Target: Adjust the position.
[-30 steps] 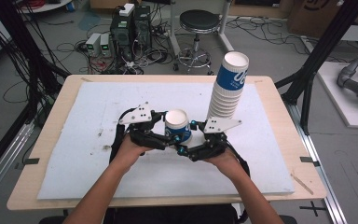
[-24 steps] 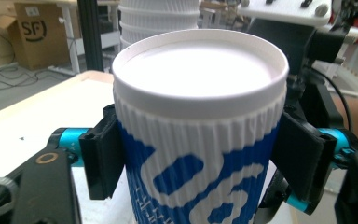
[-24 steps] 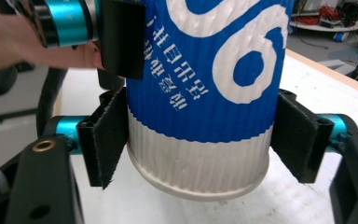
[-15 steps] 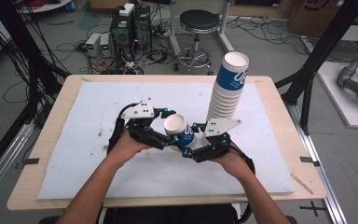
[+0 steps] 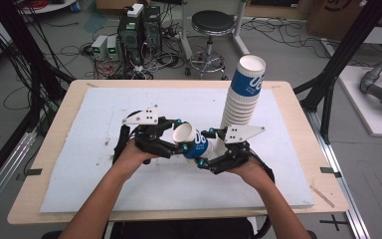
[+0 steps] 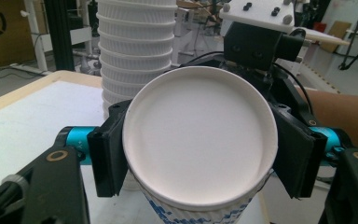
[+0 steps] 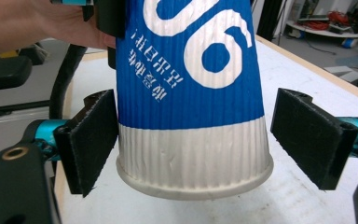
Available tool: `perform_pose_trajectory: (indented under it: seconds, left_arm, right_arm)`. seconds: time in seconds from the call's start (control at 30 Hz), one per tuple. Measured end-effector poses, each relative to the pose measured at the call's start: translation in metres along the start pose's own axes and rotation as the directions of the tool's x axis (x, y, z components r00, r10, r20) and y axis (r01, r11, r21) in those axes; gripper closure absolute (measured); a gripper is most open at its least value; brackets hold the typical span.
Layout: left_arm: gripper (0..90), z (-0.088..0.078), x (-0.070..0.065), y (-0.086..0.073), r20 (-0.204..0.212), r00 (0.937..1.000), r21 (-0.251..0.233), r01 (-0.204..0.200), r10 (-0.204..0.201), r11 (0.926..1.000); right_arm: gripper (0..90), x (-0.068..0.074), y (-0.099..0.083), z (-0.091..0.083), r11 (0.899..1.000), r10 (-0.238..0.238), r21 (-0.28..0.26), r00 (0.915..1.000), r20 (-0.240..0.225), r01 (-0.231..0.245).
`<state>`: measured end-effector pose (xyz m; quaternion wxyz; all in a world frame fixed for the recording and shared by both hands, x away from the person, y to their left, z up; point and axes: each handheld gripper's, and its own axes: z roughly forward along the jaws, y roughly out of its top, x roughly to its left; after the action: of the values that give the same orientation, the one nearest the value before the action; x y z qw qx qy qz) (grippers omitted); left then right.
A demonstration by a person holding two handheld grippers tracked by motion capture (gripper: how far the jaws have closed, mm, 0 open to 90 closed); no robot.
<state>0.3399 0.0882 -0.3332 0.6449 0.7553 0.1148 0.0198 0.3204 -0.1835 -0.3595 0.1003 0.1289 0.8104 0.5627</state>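
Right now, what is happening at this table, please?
A person works at the table with two grippers. The left gripper is shut on the rim of a blue-and-white paper cup, tilted between the hands. The right gripper is open around its base, one pad apart. A tall cup stack stands behind.

A tall stack of cups (image 5: 242,94) stands on the tabletop (image 5: 49,149) toward its far right part. Nearer the middle, a single cup (image 5: 194,142) lies tilted above the tabletop, just left of the stack's foot, between the left gripper (image 5: 176,140) and the right gripper (image 5: 205,149).
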Motion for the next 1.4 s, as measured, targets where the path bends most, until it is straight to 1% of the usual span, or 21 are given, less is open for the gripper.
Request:
perform_pose_trajectory:
  seconds: [0.03,0.1,0.17,0.2,0.23,0.33,0.4,0.47,0.5,0.53,0.57,0.63,0.67,0.77,0.93,1.0,1.13,1.23,1.27,1.3,1.4]
  left_arm:
    - [29.9,-0.001,0.001,0.000,0.002,1.0000,0.007,0.002,-0.002,1.0000]
    - [29.4,0.000,0.000,-0.002,0.006,0.9999,0.025,0.013,-0.013,0.9996]
    - [28.0,0.001,-0.001,-0.002,-0.010,0.9999,0.062,-0.008,0.009,0.9980]
    - [24.9,0.001,-0.002,-0.002,-0.029,0.9994,0.084,-0.016,0.018,0.9963]
    - [20.2,0.001,-0.002,-0.002,-0.035,0.9993,0.093,-0.008,0.012,0.9956]
    - [19.3,0.000,-0.002,-0.001,-0.013,0.9997,0.109,-0.019,0.021,0.9938]
    - [19.6,0.000,-0.002,-0.002,0.006,0.9997,0.121,-0.024,0.023,0.9924]
    - [25.4,0.001,-0.002,-0.003,0.043,0.9986,0.133,-0.035,0.030,0.9905]
    - [29.8,0.001,-0.002,-0.003,0.052,0.9982,0.135,-0.038,0.031,0.9901]
    - [30.3,0.000,0.000,-0.004,0.065,0.9977,0.136,-0.028,0.019,0.9903]
    - [32.2,0.000,0.000,-0.004,0.081,0.9965,0.136,-0.029,0.018,0.9903]
    - [35.8,-0.002,0.001,-0.005,0.107,0.9941,0.123,-0.027,0.014,0.9921]
    - [36.9,-0.003,0.001,-0.005,0.110,0.9938,0.112,-0.032,0.020,0.9932]
    - [37.4,-0.005,0.002,-0.006,0.100,0.9948,0.089,-0.025,0.016,0.9957]
    - [38.7,-0.010,0.005,-0.008,0.086,0.9962,0.055,-0.012,0.007,0.9984]
    - [38.7,-0.010,0.006,-0.009,0.088,0.9961,0.050,-0.010,0.006,0.9987]
    - [38.7,-0.010,0.004,-0.009,0.098,0.9952,0.029,-0.007,0.004,0.9996]
    - [39.4,-0.008,0.004,-0.011,0.109,0.9941,0.018,-0.002,0.000,0.9998]
    - [39.5,-0.008,0.004,-0.011,0.109,0.9941,0.018,-0.002,0.000,0.9998]
    - [39.5,-0.007,0.004,-0.013,0.111,0.9938,0.019,0.005,-0.007,0.9998]
    - [39.9,-0.006,0.004,-0.015,0.115,0.9934,0.022,0.003,-0.006,0.9997]
  right_arm:
    - [23.3,-0.001,0.000,-0.001,1.000,-0.016,0.004,0.9999,-0.006,0.016]
    - [25.1,0.000,0.001,-0.003,0.999,-0.028,0.022,0.9995,-0.010,0.029]
    - [26.1,0.001,0.002,-0.004,0.996,-0.064,0.055,0.9979,-0.003,0.064]
    - [26.6,0.001,0.003,-0.004,0.995,-0.073,0.068,0.9973,-0.008,0.073]
    - [26.7,0.001,0.003,-0.005,0.993,-0.081,0.079,0.9966,-0.016,0.082]
    - [27.1,0.002,0.004,-0.006,0.987,-0.112,0.114,0.9932,-0.029,0.115]
    - [27.3,0.003,0.006,-0.006,0.984,-0.122,0.121,0.9912,-0.050,0.127]
    - [27.3,0.004,0.007,-0.006,0.983,-0.135,0.121,0.9890,-0.060,0.142]
    - [27.4,0.004,0.007,-0.006,0.981,-0.140,0.123,0.9882,-0.062,0.147]
    - [27.4,0.004,0.008,-0.006,0.980,-0.141,0.129,0.9877,-0.067,0.149]
    - [27.3,0.004,0.007,-0.007,0.980,-0.144,0.129,0.9869,-0.071,0.153]
    - [25.5,0.004,0.007,-0.008,0.982,-0.127,0.133,0.9884,-0.082,0.137]
    - [23.9,0.004,0.006,-0.008,0.984,-0.118,0.122,0.9895,-0.082,0.128]
    - [22.3,0.003,0.007,-0.012,0.996,-0.073,0.046,0.9949,-0.069,0.077]
    - [20.8,0.000,0.005,-0.017,0.999,-0.046,0.024,0.9980,-0.044,0.047]
    - [20.3,0.000,0.002,-0.016,0.999,-0.040,0.027,0.9986,-0.033,0.041]
    - [18.0,0.001,-0.001,-0.013,0.999,-0.029,0.031,0.9990,-0.036,0.030]
    - [17.9,0.000,0.000,-0.009,0.999,-0.020,0.024,0.9979,-0.061,0.021]
    - [20.0,0.000,0.000,-0.008,0.999,-0.024,0.028,0.9975,-0.066,0.026]
    - [24.4,0.001,0.000,-0.006,0.998,-0.037,0.043,0.9960,-0.081,0.040]
    - [30.0,0.002,-0.001,-0.005,0.996,-0.051,0.066,0.9946,-0.091,0.057]
